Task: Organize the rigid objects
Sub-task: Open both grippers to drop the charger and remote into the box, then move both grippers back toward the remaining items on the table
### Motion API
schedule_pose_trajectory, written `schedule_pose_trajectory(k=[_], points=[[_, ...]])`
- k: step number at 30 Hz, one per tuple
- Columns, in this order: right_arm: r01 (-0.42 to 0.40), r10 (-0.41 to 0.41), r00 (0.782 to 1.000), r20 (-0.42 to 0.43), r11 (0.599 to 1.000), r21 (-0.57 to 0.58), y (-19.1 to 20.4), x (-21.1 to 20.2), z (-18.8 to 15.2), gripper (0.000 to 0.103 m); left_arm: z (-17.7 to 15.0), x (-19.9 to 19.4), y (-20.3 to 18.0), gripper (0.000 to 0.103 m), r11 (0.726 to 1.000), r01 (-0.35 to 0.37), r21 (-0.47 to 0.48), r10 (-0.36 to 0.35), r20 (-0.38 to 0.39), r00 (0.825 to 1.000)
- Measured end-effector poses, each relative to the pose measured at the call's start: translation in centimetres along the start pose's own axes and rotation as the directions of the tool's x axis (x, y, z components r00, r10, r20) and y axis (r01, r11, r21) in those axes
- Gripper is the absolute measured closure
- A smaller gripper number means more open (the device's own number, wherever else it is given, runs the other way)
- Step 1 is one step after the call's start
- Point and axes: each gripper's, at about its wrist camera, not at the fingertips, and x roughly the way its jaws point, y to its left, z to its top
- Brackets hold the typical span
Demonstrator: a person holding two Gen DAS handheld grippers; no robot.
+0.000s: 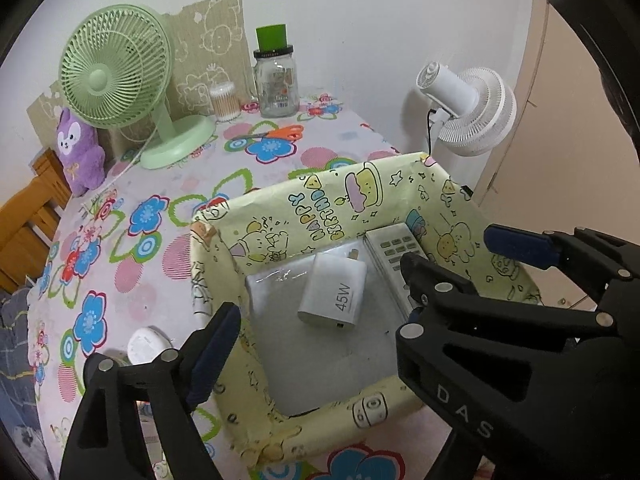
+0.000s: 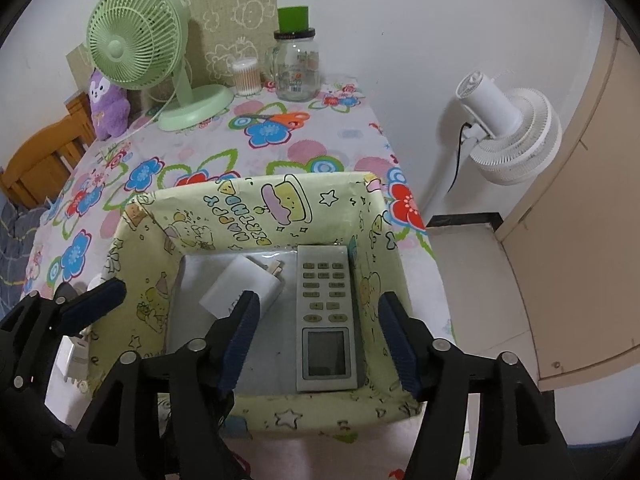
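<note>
A yellow cartoon-print box (image 1: 344,196) (image 2: 260,196) stands on the flowered table. Inside lie a white 45W charger (image 1: 334,294) (image 2: 240,284) and a grey remote control (image 2: 326,320) (image 1: 390,254). My left gripper (image 1: 312,316) is open and empty, with its fingers spread over the box. The right gripper's fingers cross the right side of the left wrist view. My right gripper (image 2: 316,328) is open and empty above the remote, one finger on each side. The left gripper's finger (image 2: 94,300) shows at the box's left wall.
A green fan (image 1: 116,76), purple plush (image 1: 78,152), cotton swab tub (image 1: 224,102), glass jar (image 1: 276,80) and orange scissors (image 1: 276,133) stand at the table's far side. A white round object (image 1: 146,344) lies left of the box. A white fan (image 2: 508,136) stands off the table at the right.
</note>
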Motion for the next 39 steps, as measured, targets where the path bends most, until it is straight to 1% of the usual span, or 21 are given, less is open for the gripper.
schedule_pose_trajectory(k=[3, 7, 16, 19, 21, 25, 29, 36, 39], points=[[0.004, -0.004, 1.0, 0.008, 1.0, 0.004, 0.1, -0.8, -0.2, 0.033, -0.3, -0.9, -0.1, 0.014, 1.0, -0.002, 0.012, 0.002, 0.013, 1.0], [-0.011, 0.011, 1.0, 0.016, 1.0, 0.007, 0.3, -1.7, -0.7, 0.031, -0.8, -2.2, -0.1, 0.012, 0.999, -0.007, 0.034, 0.006, 0.034, 0.999], [-0.003, 0.003, 0.999, 0.054, 1.0, 0.016, 1.4, -4.0, -2.1, 0.018, -2.2, -4.8, 0.8, 0.011, 0.998, -0.004, 0.055, 0.0, 0.08, 0.997], [0.002, -0.003, 0.998, 0.062, 1.0, 0.013, 1.8, -4.6, -2.4, 0.016, -2.7, -5.6, 1.2, 0.011, 0.998, 0.026, 0.065, -0.033, 0.097, 0.995], [0.025, -0.025, 0.997, 0.075, 1.0, 0.006, 2.4, -5.1, -2.6, 0.014, -3.0, -6.0, 1.6, 0.011, 0.997, 0.042, 0.066, -0.048, 0.102, 0.994], [0.054, -0.053, 0.994, 0.098, 0.998, -0.013, 3.5, -5.9, -3.0, 0.013, -3.7, -6.7, 2.2, 0.006, 0.998, 0.025, 0.063, -0.033, 0.114, 0.993], [0.058, -0.055, 0.992, 0.109, 0.998, -0.024, 4.5, -6.5, -3.4, 0.013, -4.5, -7.6, 3.0, 0.005, 0.998, 0.018, 0.061, -0.026, 0.13, 0.991], [0.053, -0.046, 0.989, 0.139, 0.998, -0.045, 6.6, -8.0, -4.3, 0.013, -6.0, -9.1, 5.1, 0.002, 0.999, -0.003, 0.033, -0.002, 0.152, 0.988], [0.032, -0.023, 0.988, 0.152, 0.998, -0.056, 7.5, -8.6, -4.8, 0.013, -6.7, -9.7, 5.8, 0.001, 1.0, -0.011, 0.025, 0.007, 0.162, 0.987]])
